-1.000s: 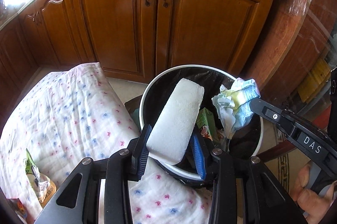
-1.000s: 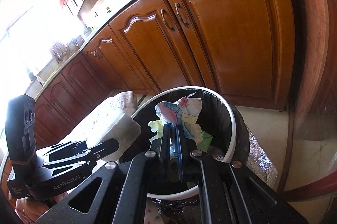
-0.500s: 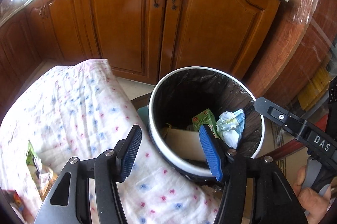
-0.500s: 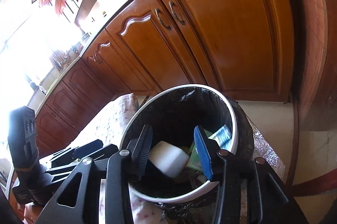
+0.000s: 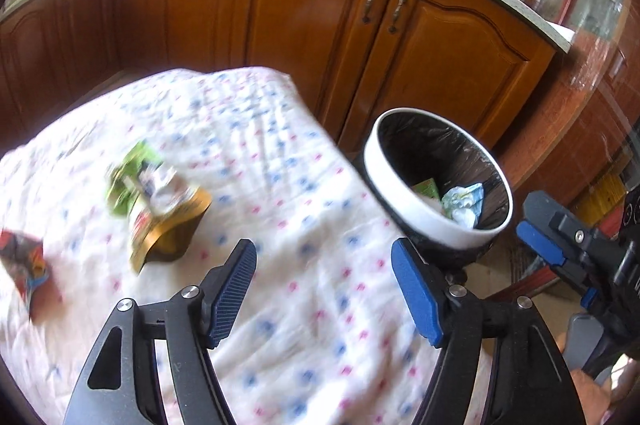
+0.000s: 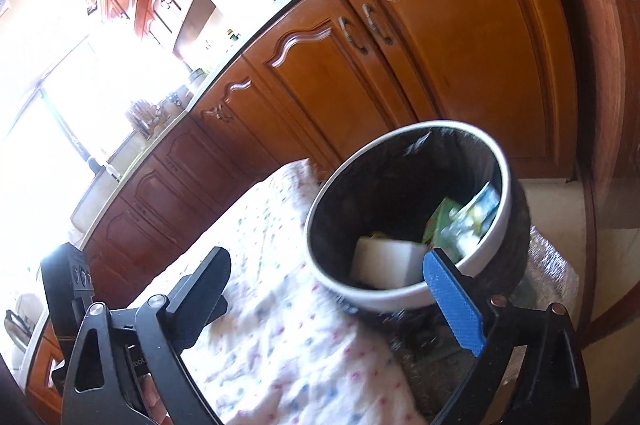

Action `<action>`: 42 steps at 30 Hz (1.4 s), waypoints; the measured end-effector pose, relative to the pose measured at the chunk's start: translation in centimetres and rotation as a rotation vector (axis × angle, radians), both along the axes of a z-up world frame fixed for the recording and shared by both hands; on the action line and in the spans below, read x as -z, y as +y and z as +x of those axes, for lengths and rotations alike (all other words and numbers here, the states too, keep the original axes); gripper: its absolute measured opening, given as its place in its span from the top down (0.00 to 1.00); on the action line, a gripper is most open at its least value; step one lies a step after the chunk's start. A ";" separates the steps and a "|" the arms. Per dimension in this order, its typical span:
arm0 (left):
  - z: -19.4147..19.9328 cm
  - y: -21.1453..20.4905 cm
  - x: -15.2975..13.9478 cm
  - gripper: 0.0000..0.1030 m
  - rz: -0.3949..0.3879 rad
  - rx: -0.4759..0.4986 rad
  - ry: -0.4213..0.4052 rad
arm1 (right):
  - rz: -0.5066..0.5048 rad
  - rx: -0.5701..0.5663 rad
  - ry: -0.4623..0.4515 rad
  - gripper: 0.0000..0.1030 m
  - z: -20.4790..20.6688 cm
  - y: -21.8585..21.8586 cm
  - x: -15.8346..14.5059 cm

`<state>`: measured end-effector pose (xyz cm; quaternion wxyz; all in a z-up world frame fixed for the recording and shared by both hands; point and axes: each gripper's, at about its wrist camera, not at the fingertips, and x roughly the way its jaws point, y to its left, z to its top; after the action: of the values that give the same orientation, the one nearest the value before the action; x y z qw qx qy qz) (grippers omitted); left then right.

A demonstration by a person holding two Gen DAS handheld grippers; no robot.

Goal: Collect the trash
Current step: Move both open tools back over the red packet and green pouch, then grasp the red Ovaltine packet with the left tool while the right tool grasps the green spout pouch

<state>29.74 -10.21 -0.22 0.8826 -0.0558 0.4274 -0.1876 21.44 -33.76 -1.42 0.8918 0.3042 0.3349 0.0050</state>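
Beside bin (image 5: 436, 225), wrappers (image 5: 160, 201) litter spotted cloth (image 5: 304, 233).

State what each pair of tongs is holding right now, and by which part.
Nothing is held. The left tongs are opening over the spotted cloth, nothing between them; the right tongs are opening empty beside the bin.

Bin mouth (image 6: 404, 161) unobstructed, cloth (image 5: 280, 185) apparently clear — wrappers (image 5: 160, 201) aside

One bin (image 5: 416, 201) – two wrappers (image 5: 160, 209) (blurred).
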 end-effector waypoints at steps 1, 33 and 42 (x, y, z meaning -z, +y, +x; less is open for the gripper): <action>-0.5 0.9 0.0 0.32 -0.008 -0.010 0.005 | -0.006 -0.013 0.004 0.05 -0.2 0.8 0.1; -8.2 20.9 0.4 0.32 -0.069 -0.400 0.050 | -0.116 -0.377 0.050 0.05 1.7 17.0 1.8; -6.3 23.4 1.4 0.32 -0.085 -0.455 0.078 | -0.143 -0.432 0.053 0.05 5.1 18.1 1.8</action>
<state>23.41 13.21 -1.60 0.8817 -0.1951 0.4295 0.0007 26.51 -15.63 -3.26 0.8802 0.1613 0.4151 0.1642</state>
